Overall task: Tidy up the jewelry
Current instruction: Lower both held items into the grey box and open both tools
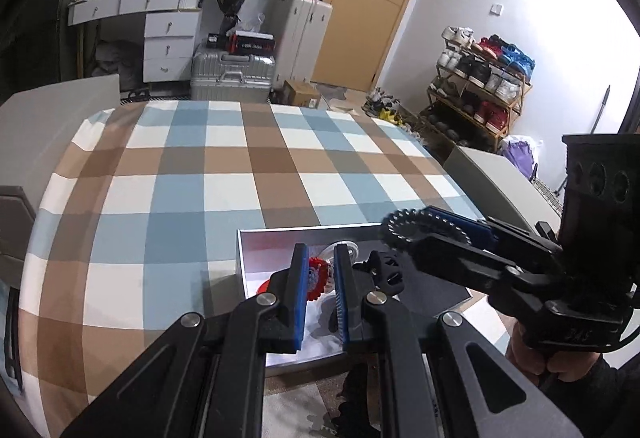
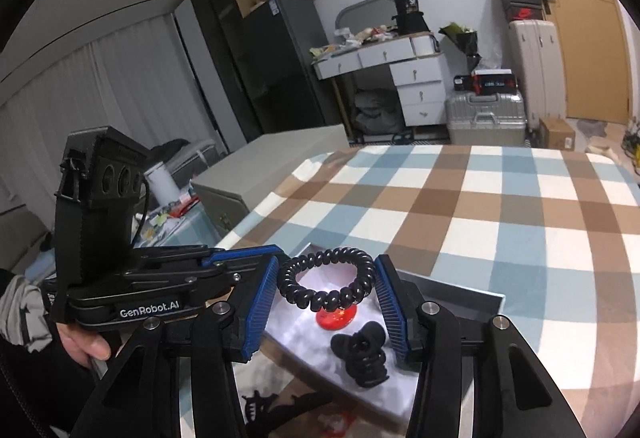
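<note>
Jewelry box, a shallow grey tray with a white lining, sits at the lower centre of my left wrist view on the blue, brown and white checked bedspread. My left gripper hangs over it with the blue pads a narrow gap apart; a red frilly piece shows between them, but I cannot tell whether the pads are actually pressing on it or merely framing it from above. A clear round item lies just beyond in the tray. At the right of this frame my right gripper reaches in from the side, carrying a black spiral hair tie at its tip. In the right wrist view that black spiral hair tie sits at centre frame, spanning the gap between the two blue pads and touching both, so my right gripper is closed onto it at a wide spread, held above the tray. Below the tie a red round badge lies on the white lining, and just beside it toward the lower right a black claw hair clip. My left gripper comes in from the left edge of this frame, its fingers not separable from here.
</note>
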